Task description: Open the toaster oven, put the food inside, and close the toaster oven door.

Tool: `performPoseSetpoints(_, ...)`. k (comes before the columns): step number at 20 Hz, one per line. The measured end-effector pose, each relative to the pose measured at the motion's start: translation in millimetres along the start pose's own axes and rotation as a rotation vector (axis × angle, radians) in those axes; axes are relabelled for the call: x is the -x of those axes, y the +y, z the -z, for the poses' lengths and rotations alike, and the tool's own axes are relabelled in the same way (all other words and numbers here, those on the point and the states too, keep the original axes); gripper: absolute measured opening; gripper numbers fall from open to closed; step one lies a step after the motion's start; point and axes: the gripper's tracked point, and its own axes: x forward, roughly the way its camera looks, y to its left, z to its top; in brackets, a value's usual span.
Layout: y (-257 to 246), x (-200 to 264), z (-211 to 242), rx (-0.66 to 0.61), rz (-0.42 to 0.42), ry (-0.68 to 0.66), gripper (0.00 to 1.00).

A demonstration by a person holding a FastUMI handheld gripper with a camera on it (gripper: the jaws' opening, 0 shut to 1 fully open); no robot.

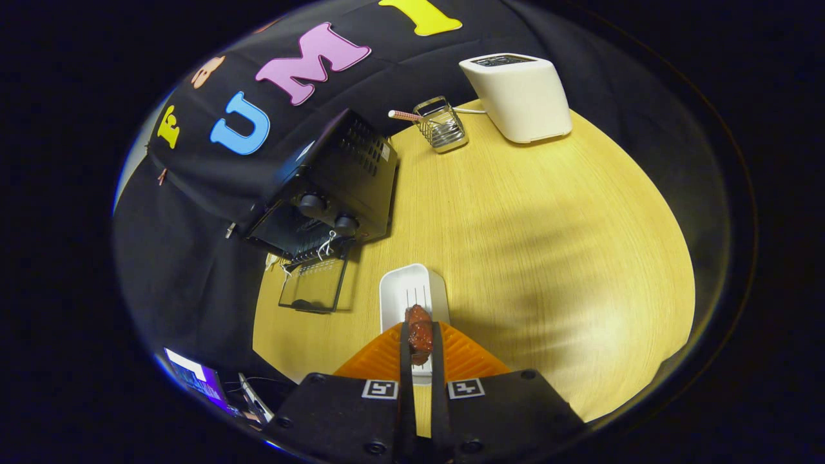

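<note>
Now, stage: we hold the food lifted over its dish, with the oven already open.
Gripper: our gripper (419, 341) has its two fingers drawn close together and clamped on the reddish-brown, glossy chunk of meat (419, 334), one finger pressing on each side.
Food: the meat sits between the fingertips, its long axis running near to far, in line with the fingers.
Dish: a small white rectangular plastic tray (412, 290) lies just beyond and beneath the fingertips on the pale wooden round table (548, 245).
Oven: the black metal toaster oven with two round knobs (329, 187) stands far and to the left of the fingers, well apart from them.
Door: its glass door (314, 287) hangs folded down towards the table, so we judge the mouth is open.
Key relation: the opening lies up and to the left of the jaws, so we judge the next move must swing left and turn the fingers to face it.
Risk: the dropped door sits between us and the cavity and could catch the fingers.
Bystanders: a white plastic toaster (519, 96) and a wire mesh holder (441, 125) stand far off to the right.
</note>
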Motion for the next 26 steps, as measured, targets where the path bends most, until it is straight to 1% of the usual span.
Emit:
performPoseSetpoints(3, 16.8, 19.8, -14.0, -0.013, 0.019, -0.071, 0.13)
performPoseSetpoints(6, 46.8, 35.8, -22.4, -0.04, 0.016, -0.14, 0.13)
performPoseSetpoints(12, 123.6, 33.8, -21.7, -0.179, -0.057, -0.265, 0.13)
performPoseSetpoints(16, 165.2, 14.4, -19.0, -0.272, -0.111, -0.342, 0.13)
performPoseSetpoints(21, 215.2, -29.8, -27.7, -0.366, -0.185, -0.446, 0.13)
performPoseSetpoints(26, 239.8, -88.4, -42.7, -0.471, -0.196, -0.522, 0.13)
